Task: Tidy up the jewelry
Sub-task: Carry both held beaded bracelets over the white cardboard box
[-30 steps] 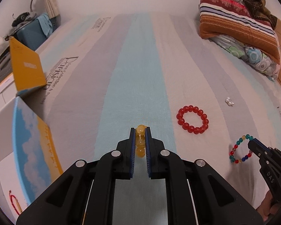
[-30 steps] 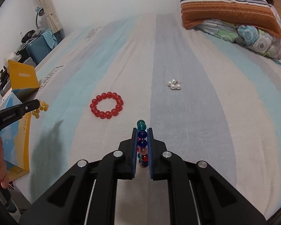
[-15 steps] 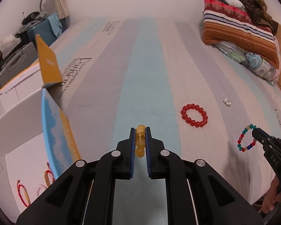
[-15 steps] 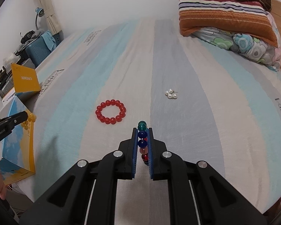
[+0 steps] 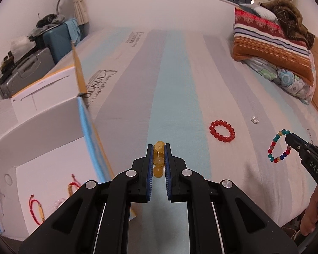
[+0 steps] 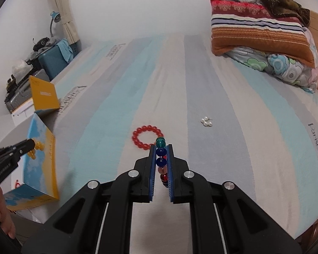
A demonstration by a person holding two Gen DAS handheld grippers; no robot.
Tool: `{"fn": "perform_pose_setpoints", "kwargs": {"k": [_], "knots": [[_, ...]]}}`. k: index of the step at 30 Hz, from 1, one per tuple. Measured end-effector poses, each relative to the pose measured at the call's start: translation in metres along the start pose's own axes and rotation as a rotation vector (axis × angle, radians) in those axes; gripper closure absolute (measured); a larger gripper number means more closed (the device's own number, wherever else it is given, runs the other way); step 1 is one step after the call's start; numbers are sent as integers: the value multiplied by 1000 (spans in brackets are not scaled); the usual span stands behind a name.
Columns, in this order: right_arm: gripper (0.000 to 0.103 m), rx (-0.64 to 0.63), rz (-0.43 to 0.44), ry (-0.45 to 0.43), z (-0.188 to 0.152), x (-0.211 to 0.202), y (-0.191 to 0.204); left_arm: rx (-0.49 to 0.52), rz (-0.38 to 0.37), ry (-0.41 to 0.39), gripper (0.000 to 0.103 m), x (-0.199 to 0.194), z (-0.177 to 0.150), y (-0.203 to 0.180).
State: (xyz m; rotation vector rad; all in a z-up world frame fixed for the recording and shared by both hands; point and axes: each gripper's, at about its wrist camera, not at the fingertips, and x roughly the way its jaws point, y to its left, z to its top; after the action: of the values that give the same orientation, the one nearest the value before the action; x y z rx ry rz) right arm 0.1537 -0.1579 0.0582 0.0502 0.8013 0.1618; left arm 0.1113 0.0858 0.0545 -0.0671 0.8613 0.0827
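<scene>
My left gripper [image 5: 158,150] is shut on a yellow bead bracelet [image 5: 159,161] and holds it in the air beside the open box [image 5: 53,148]. It also shows in the right wrist view [image 6: 29,145], over the box [image 6: 40,165]. My right gripper [image 6: 161,148] is shut on a multicoloured bead bracelet [image 6: 161,158], which hangs as a ring in the left wrist view [image 5: 278,146]. A red bead bracelet [image 5: 222,131] [image 6: 147,140] and a small cluster of pearls [image 5: 254,120] [image 6: 206,121] lie on the striped bed sheet [image 5: 180,97].
The box holds red cord bracelets [image 5: 37,209] on its white floor; its flaps stand up at the bed's left edge. Pillows and a blanket [image 5: 273,48] are piled at the far right. Suitcases [image 5: 27,72] and a lamp stand beyond the box.
Both grippers have risen and pulled back with their bracelets. The left one has swung toward the box, so the inside of the box now shows.
</scene>
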Motion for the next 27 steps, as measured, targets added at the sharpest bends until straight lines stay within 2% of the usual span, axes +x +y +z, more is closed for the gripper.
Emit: {"fn": "perform_pose_setpoints", "kwargs": {"k": [19,27], "knots": [[94,-110,17,-43,8,-31,108,-113,1,-68,94,-53,-15,77],[94,-150,30,-55,6,-37,156,-149,47,-72,94,-65,-24,113]]}}
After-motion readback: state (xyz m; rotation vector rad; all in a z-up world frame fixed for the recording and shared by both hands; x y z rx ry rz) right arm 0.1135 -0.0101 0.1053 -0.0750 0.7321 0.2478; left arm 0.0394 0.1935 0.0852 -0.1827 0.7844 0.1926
